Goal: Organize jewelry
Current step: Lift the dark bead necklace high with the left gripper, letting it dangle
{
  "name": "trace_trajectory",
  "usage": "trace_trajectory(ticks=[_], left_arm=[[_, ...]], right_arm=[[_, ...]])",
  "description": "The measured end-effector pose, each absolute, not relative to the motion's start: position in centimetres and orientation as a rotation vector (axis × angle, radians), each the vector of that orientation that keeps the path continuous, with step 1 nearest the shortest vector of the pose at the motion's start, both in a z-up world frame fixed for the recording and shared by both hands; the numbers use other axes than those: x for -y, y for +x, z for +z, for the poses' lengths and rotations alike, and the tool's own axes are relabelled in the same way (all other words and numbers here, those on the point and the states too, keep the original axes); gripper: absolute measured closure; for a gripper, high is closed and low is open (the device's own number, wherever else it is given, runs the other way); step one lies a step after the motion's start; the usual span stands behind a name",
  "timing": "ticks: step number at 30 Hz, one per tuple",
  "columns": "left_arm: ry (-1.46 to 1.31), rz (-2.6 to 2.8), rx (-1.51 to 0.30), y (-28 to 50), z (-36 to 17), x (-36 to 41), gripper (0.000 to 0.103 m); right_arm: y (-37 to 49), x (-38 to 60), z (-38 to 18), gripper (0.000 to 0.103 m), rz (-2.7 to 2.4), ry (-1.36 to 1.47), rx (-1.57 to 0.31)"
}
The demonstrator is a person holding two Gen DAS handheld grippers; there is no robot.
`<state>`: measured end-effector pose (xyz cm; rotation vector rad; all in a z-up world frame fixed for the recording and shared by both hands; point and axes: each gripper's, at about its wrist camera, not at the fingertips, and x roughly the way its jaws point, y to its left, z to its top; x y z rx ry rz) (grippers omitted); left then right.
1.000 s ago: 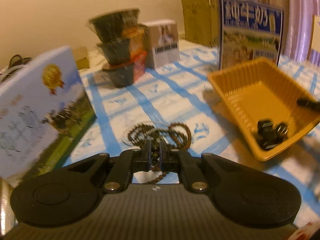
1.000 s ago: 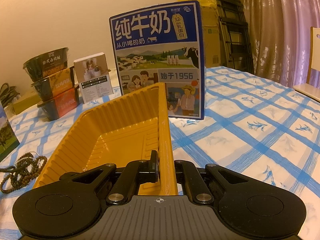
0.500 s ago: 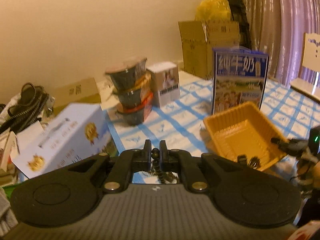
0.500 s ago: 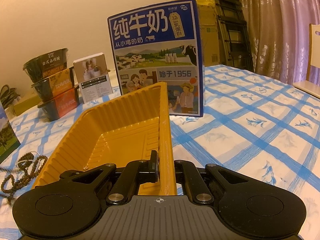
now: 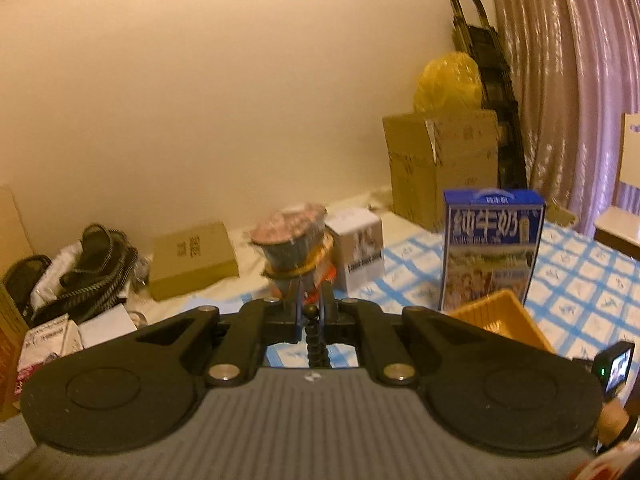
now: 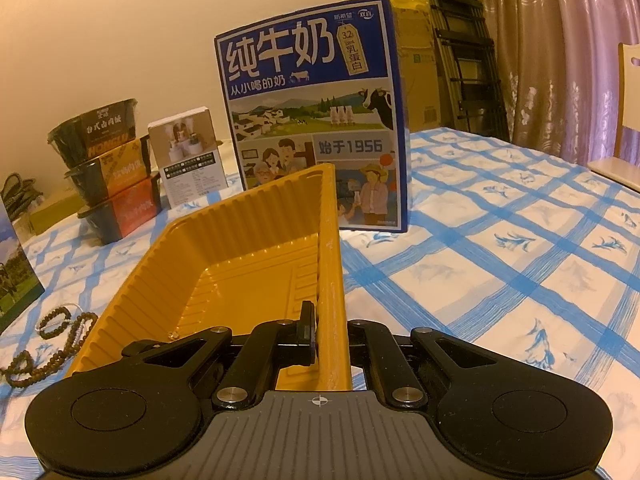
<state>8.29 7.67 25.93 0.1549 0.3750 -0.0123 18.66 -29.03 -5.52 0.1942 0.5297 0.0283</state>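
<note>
Pinching: L fingers (image 5: 311, 314) on bead strand (image 5: 316, 344), R fingers (image 6: 326, 334) on yellow tray (image 6: 332, 280) wall.

Left gripper (image 5: 311, 312) raised; both jaws apparently clamped.

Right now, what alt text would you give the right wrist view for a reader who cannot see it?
The right gripper is shut on the right wall of a yellow tray on a blue-checked tablecloth. A milk carton stands behind the tray, with stacked bowls farther left. Bead bracelets lie on the cloth left of the tray.
</note>
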Motion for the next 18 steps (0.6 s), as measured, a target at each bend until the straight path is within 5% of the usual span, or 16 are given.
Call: trace_trajectory(ticks=[18], left_arm=[[0.174,-0.055,-0.237,7.5,31.6,-4.0,0.096]], right_arm=[[18.6,29.1,-5.2,0.097,0.046,0.195,-0.52]])
